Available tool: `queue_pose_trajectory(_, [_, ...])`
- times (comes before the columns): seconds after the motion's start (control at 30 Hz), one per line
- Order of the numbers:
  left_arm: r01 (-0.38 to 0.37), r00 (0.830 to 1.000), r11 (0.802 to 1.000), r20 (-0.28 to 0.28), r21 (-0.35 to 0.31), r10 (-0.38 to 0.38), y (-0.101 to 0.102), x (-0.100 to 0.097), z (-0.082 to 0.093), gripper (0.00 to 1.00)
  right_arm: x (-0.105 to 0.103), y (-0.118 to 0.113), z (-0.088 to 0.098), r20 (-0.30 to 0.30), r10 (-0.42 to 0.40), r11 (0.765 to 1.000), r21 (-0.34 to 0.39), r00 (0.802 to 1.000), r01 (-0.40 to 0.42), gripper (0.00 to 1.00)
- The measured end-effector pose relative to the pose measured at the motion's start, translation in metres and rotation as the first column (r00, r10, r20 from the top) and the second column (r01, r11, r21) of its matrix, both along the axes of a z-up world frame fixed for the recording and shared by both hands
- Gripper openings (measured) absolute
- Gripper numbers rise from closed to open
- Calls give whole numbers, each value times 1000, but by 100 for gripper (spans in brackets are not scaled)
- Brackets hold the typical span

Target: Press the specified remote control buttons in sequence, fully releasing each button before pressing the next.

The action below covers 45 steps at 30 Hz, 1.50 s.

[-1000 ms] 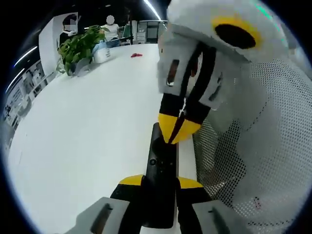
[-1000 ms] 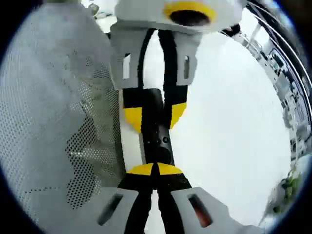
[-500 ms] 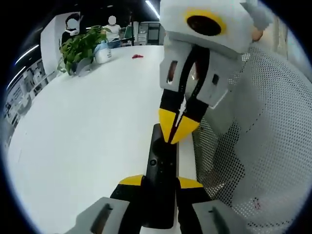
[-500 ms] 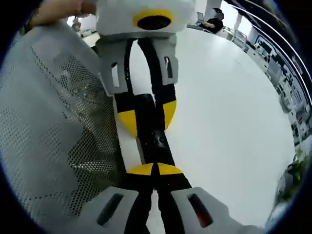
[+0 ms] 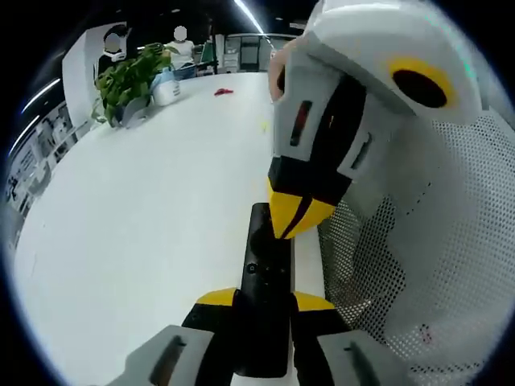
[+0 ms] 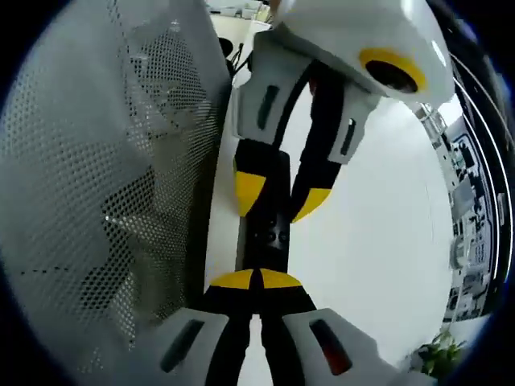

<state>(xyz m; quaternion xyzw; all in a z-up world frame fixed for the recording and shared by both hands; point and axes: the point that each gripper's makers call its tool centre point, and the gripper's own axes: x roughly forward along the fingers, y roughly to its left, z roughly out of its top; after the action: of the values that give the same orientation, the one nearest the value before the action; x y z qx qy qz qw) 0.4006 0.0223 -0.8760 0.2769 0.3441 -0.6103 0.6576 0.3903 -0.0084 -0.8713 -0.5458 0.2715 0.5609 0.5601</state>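
My left tool (image 5: 261, 301) is clamped on the near end of the slim black remote control (image 5: 267, 265), held just over the white surface (image 5: 145, 225). My right tool (image 5: 296, 219), yellow tips closed and empty, rests point-down on the remote's far end. Risk: the closed tips may span two buttons or skid off, and a hard press could pivot the remote in the left grip. Button labels unreadable; actual contact hidden. White perforated mesh (image 6: 105, 201) blocks one side.

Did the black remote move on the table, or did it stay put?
It stayed put: in the left gripper view the remote sits in the left claw at the same place against the white table.
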Motion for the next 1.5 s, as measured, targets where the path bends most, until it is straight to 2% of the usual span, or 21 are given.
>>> queue_pose_trajectory(0.03, [2,1000,1000,1,0,-2,0,0,0,24,0,0,0,10,20,1000,-6,1000,-20,0])
queue_pose_trajectory(0.07, [7,1000,1000,5,2,-7,0,0,0,24,-1,1,0,42,85,996,-34,996,-83,0])
queue_pose_trajectory(0.13, [12,1000,1000,8,3,-12,-1,0,0,24,-2,0,-1,65,128,990,-64,990,-124,0])
queue_pose_trajectory(0.2, [8,1000,1000,6,2,-8,-1,0,-1,24,-2,1,-2,62,100,993,-64,993,-96,0])
queue_pose_trajectory(0.23, [-46,998,998,-44,-31,44,-7,0,1,25,-1,1,-2,59,84,995,-55,995,-80,0])
queue_pose_trajectory(0.27, [-75,995,997,-69,-30,73,-6,2,1,25,-1,0,-1,58,69,997,-47,996,-66,0])
queue_pose_trajectory(0.3, [-48,998,999,-45,-26,47,-5,3,0,25,0,0,-1,48,42,999,-27,998,-41,0])
queue_pose_trajectory(0.37, [-34,999,999,-32,-28,33,-4,1,0,25,0,0,0,14,-41,999,23,999,41,0])
queue_pose_trajectory(0.47, [-33,999,999,-32,-31,32,-4,1,1,25,2,0,1,-57,-128,989,66,990,131,0])
queue_pose_trajectory(0.53, [-32,999,999,-30,-35,31,-4,1,1,25,3,0,1,-130,-222,966,105,966,236,0])
queue_pose_trajectory(0.57, [-20,1000,999,-19,-34,20,-4,1,0,25,4,0,2,-172,-270,948,123,947,293,0])
queue_pose_trajectory(0.63, [-13,1000,999,-12,-31,13,-4,0,0,25,4,-1,2,-204,-297,936,130,933,326,0])
queue_pose_trajectory(0.93, [-6,1000,999,-8,-38,6,-4,0,1,25,0,1,1,-121,-209,968,112,970,222,0])
queue_pose_trajectory(1.13, [-7,1000,999,-11,-42,7,-4,0,1,25,2,3,2,-127,-200,969,121,972,215,0])
queue_pose_trajectory(1.23, [-7,1000,999,-12,-43,7,-4,0,1,25,1,4,1,-90,-151,981,107,984,161,0])
queue_pose_trajectory(1.33, [-6,1000,999,-12,-44,6,-3,0,1,25,-1,5,0,-62,-138,985,96,989,143,0])
queue_pose_trajectory(1.5, [1,1000,999,-6,-38,-2,-3,0,1,25,1,4,0,-58,-130,987,85,990,134,0])
